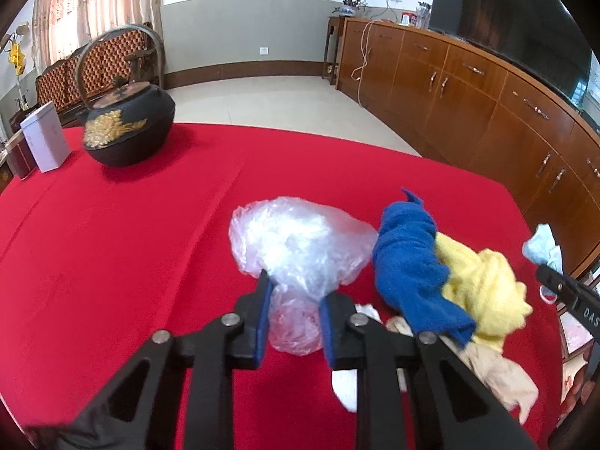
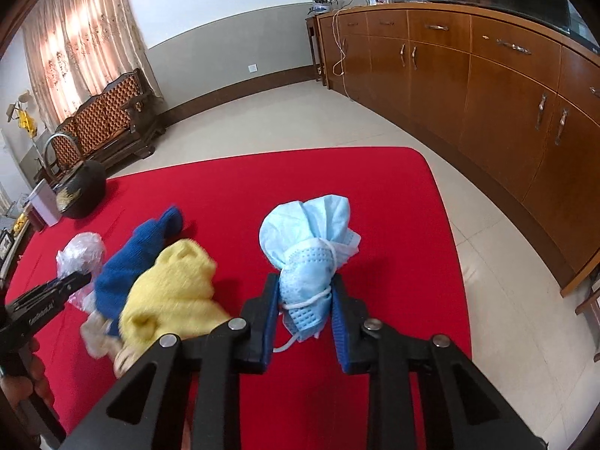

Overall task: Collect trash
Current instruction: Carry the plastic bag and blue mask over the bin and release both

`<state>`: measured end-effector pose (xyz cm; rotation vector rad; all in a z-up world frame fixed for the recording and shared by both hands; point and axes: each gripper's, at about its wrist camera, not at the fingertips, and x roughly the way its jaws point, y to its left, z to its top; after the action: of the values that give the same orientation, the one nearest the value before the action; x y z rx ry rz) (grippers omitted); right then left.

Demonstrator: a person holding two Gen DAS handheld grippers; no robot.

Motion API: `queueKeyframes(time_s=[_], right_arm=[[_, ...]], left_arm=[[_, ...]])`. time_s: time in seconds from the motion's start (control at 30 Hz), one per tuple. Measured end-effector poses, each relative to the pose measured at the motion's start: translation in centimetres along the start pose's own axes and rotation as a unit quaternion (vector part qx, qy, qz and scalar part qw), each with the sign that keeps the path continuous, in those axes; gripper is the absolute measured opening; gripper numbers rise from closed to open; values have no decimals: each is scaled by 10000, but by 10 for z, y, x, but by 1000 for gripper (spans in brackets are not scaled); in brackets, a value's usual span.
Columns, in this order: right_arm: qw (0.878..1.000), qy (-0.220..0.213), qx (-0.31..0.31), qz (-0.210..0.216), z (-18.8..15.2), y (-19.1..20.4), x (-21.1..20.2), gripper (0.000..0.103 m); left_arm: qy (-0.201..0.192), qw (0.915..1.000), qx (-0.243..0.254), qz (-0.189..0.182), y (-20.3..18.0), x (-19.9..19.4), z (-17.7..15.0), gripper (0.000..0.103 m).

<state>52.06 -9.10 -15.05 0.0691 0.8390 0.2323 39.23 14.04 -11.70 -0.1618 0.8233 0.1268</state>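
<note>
1. Trash sits in a loose cluster on the red tablecloth [image 1: 131,262], all of it on the near side of the black cast-iron teapot [image 1: 127,127] with its gold flower design.
2. Left gripper [image 1: 296,296]: its blue-padded jaws are pinched in on the neck of a crumpled clear plastic bag [image 1: 300,240]. The bag's bulk bulges out beyond the fingertips, toward the teapot, and a smaller bunch of it shows between the fingers. What the bag contains cannot be made out; it looks like more crinkled film.
3. Right gripper [image 2: 305,292]: its jaws are clamped on a balled-up light blue face mask [image 2: 311,243], wound round with its own white ear loop. The mask's gathered top stands up past the fingertips.
4. Blue cloth [image 1: 408,258] lies just beside the plastic bag, on the side away from the teapot, and touches a yellow cloth [image 1: 483,281] bunched against it.
5. Beige crumpled paper [image 1: 498,371] and a white scrap [image 1: 347,386] lie under and beside the cloths, nearest the camera in the left wrist view.
6. White rectangular tin [image 1: 45,137] stands upright just beside the teapot, with a dark red box [image 1: 20,157] next to it; both are shut, so their contents are hidden.
7. Wooden sideboard [image 2: 487,86] runs along the wall beyond the table.
</note>
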Motion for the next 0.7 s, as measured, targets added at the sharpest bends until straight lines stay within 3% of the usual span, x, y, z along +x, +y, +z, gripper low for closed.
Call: queueKeyframes(time_s=[0.23, 0.7], right_arm=[[9998, -90, -173, 71, -37, 7, -55, 27], [9993, -297, 91, 184, -102, -6, -175, 27]], left_arm=[[-183, 9997, 46, -178, 0, -44, -8, 24], [-347, 9965, 319, -689, -21, -126, -45, 24]])
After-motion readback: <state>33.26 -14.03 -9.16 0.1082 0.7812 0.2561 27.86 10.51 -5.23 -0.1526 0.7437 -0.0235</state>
